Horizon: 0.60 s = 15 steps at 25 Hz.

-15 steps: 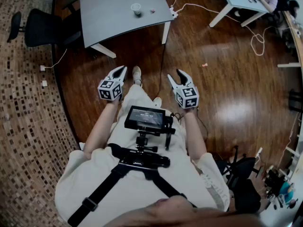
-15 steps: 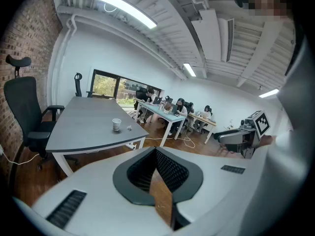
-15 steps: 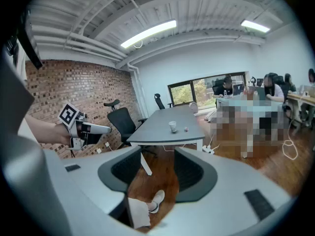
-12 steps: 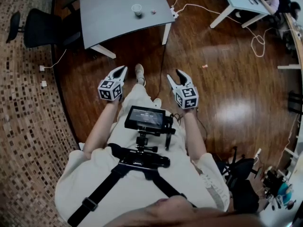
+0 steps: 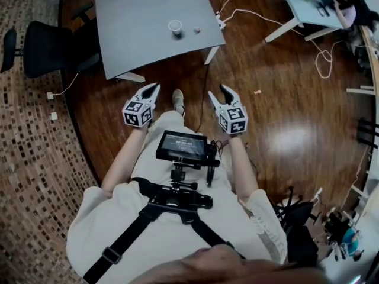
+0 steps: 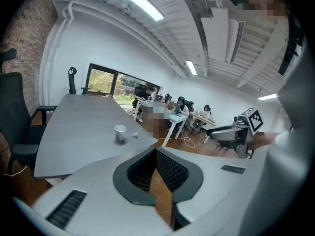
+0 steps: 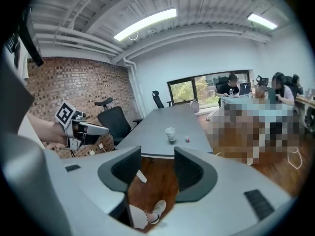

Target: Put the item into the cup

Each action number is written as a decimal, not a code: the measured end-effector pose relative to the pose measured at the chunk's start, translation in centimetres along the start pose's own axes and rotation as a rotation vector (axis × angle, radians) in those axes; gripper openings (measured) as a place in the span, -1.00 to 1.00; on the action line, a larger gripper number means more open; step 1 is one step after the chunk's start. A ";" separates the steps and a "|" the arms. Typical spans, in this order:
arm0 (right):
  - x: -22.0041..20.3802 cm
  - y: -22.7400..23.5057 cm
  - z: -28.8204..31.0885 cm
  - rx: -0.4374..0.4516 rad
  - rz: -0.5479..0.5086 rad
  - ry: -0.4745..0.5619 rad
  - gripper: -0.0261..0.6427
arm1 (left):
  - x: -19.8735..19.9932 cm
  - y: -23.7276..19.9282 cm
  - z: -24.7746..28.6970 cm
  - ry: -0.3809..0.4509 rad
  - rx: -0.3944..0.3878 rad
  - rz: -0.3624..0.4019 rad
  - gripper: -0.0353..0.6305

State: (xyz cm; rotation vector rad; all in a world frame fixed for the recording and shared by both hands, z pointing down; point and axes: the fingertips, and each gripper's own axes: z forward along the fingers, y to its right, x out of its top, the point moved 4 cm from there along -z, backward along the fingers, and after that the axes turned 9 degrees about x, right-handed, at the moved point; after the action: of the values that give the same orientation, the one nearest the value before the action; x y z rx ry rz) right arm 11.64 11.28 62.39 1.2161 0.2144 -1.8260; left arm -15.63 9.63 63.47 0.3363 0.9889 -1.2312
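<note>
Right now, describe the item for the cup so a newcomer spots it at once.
Find the grey table ahead of the person. Near its right edge stands a white cup; the item is the tiny pinkish lump just right of it in the head view, apart, far smaller than the cup.

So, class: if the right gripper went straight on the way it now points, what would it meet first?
Probably the wooden floor short of the table: the right gripper tilts down, with floor showing between its open jaws. Depth is unclear; the table's near edge might come first.
</note>
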 end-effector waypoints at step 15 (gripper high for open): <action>9.8 6.1 14.1 -0.057 -0.081 -0.040 -0.25 | 8.3 -10.1 8.1 0.017 -0.055 -0.003 -0.90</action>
State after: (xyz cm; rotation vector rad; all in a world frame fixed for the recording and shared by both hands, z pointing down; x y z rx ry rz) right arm 6.06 -6.06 63.48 1.1451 0.2952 -1.8992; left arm -21.09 -4.75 64.38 0.3027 1.0366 -1.2035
